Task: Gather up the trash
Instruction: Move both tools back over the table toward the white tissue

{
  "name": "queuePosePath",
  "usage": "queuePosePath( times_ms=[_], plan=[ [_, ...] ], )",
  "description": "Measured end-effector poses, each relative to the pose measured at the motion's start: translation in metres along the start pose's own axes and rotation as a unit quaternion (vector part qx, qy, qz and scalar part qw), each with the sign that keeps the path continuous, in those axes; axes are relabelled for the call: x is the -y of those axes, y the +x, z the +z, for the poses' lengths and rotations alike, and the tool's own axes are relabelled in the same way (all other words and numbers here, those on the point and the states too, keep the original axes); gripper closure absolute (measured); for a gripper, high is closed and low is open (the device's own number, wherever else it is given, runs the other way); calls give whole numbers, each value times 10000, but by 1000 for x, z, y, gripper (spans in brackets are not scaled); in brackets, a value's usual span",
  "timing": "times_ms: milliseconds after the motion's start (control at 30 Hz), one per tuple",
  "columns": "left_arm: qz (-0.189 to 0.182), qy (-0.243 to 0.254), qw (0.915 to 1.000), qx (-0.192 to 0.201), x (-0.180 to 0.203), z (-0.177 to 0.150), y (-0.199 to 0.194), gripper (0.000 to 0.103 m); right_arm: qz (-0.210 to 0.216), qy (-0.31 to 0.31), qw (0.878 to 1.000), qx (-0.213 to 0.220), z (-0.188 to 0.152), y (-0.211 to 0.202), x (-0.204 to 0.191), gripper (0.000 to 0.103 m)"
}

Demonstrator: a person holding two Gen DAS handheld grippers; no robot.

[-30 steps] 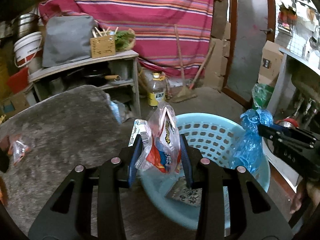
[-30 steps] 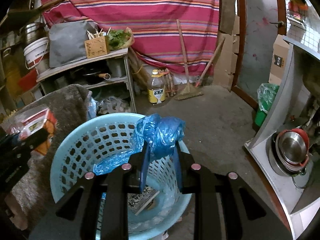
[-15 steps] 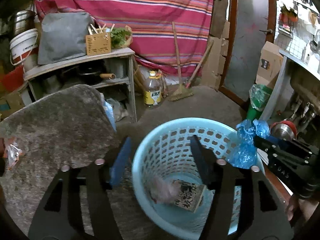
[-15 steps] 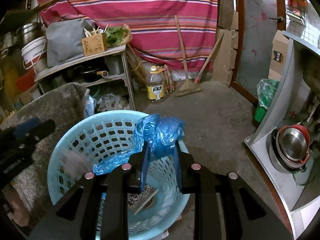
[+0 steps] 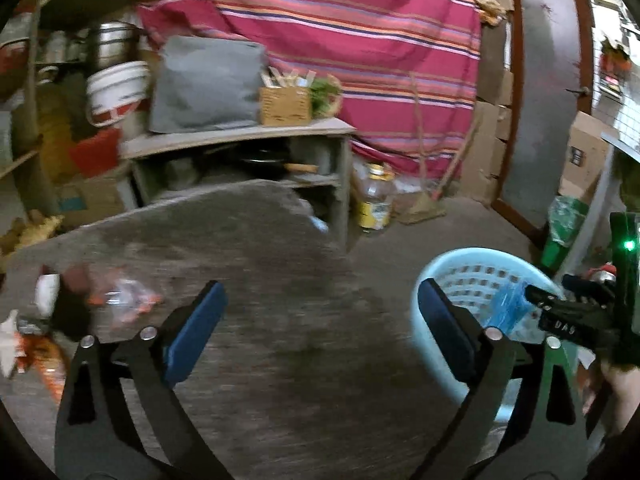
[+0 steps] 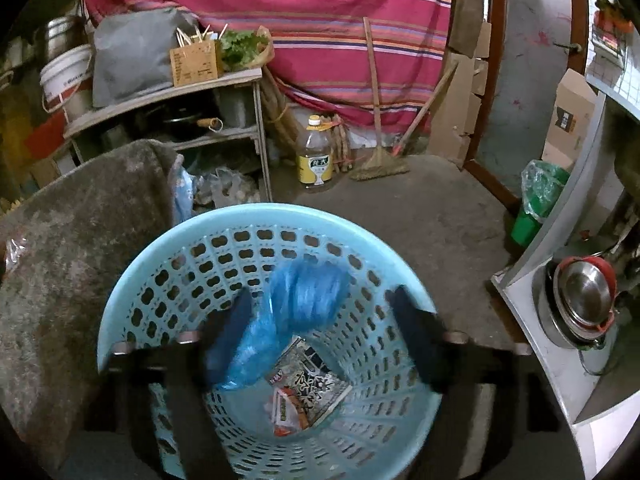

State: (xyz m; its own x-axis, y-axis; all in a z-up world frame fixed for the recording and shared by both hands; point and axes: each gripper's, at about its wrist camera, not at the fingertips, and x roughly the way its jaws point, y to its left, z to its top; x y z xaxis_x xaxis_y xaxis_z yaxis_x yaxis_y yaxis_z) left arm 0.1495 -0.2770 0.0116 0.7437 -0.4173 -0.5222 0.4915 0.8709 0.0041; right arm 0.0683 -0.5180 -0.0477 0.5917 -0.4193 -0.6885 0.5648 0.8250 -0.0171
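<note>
My right gripper (image 6: 320, 312) hangs over the light blue perforated basket (image 6: 168, 248), its jaws opening. A blue plastic bag (image 6: 292, 308) is between them, blurred and apart from both pads, over the wrappers (image 6: 308, 392) on the basket floor. My left gripper (image 5: 320, 304) is over the grey mat (image 5: 240, 240), its jaws opening wide with nothing between them. Left of it on the mat lie a clear wrapper with orange print (image 5: 120, 296) and more wrappers (image 5: 36, 340) at the frame edge. In the left wrist view the basket (image 5: 460, 264) stands at the right with the right gripper (image 5: 568, 316) above it.
A wooden shelf unit (image 6: 168, 92) with a grey bag, a box and greens stands behind the mat. An oil bottle (image 6: 316, 160) and a broom (image 6: 380, 160) lean by the striped cloth. A green bin (image 6: 536, 208) and a steel counter with pots (image 6: 580, 300) are on the right.
The left gripper let its snack bag drop into the basket, opened wide and swung left over the mat. The right gripper, shut on the blue bag before, has opened and the bag is falling.
</note>
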Motion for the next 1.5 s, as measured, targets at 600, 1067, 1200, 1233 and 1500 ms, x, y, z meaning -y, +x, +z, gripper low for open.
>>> queuePosePath(
  times_ms=[600,1067,1200,1233,1500],
  plan=[
    [1635,-718,9837,224,-222,-37,-77,6,429,-308,9954,801,13,-48,-155,9],
    [2413,-1266,9621,-150,-345,-78,-94,6,1206,-1143,9836,699,-4,-56,-307,8],
    [2514,-1457,9563,-313,-371,-90,-94,6,1354,-1316,9796,683,-11,-58,-333,8],
    [2534,-1502,9550,-343,-379,-94,-94,6,1368,-1344,9791,678,-12,-58,-337,8],
    [2435,-1808,9507,-643,-416,-113,-75,6,1356,-1501,9776,582,-16,-53,-358,8]
  ],
)
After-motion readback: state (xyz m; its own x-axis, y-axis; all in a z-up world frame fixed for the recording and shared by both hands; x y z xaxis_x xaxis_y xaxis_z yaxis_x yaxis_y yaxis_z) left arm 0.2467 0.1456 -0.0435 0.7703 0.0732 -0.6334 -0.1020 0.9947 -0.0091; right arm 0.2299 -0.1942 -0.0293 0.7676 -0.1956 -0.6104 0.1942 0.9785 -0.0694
